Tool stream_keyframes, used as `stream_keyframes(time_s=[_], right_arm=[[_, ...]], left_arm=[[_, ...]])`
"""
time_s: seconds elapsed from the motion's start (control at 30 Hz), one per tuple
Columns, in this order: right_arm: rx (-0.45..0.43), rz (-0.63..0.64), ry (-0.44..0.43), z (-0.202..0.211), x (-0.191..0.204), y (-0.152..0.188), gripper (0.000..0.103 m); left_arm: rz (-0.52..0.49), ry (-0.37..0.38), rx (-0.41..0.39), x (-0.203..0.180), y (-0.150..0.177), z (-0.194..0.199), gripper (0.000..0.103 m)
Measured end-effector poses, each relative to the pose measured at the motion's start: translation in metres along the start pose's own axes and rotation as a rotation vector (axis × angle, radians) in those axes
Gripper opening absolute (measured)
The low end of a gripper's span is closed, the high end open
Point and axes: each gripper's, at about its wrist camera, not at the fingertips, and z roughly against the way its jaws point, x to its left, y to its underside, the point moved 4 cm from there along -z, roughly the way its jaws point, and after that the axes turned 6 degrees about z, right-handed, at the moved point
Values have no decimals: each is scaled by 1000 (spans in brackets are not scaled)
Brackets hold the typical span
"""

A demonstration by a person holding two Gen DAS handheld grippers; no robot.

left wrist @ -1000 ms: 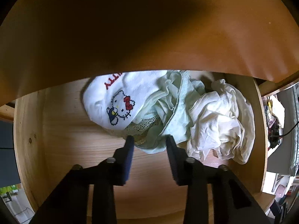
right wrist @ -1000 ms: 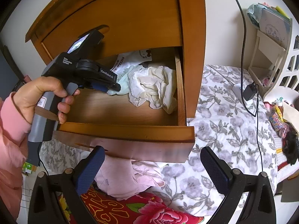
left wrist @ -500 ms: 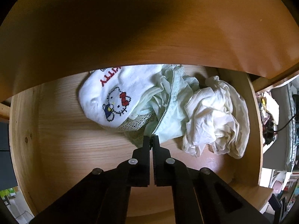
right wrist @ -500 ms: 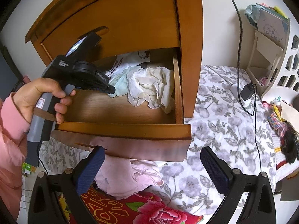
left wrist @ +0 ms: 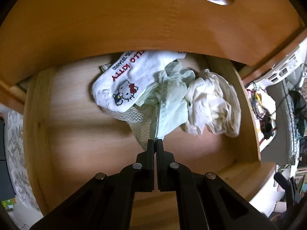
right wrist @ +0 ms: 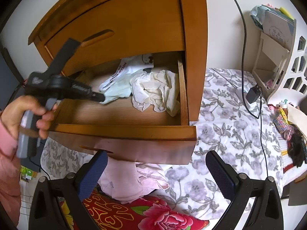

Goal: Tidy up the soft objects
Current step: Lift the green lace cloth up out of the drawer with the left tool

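furniture: wooden dresser (right wrist: 134, 19), lower drawer (right wrist: 122, 130) pulled open | bed: grey floral bedspread (right wrist: 226, 134) | wall: pale wall (right wrist: 226, 28), black cable (right wrist: 243, 38) hanging | right: cream shelf unit (right wrist: 272, 61)

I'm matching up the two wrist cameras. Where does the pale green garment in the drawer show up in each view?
Left wrist: pale green garment at centre, its edge pinched in the shut left tool.
Right wrist: pale green garment left of centre, in the open drawer.
Shared landmark: the crumpled cream garment to its right.
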Motion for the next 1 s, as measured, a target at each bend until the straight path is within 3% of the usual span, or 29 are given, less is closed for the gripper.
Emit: stream_keyframes(time_s=[0.33, 0.57, 1.0], right_arm=[[-23, 18, -3, 15, 12, 1, 103], [-37, 33, 2, 28, 22, 2, 103], [-59, 58, 14, 48, 35, 4, 103]], left_arm=[[42, 154, -120, 7, 35, 63, 1], [72, 247, -212, 11, 33, 118, 1], [108, 337, -413, 12, 7, 187, 1]])
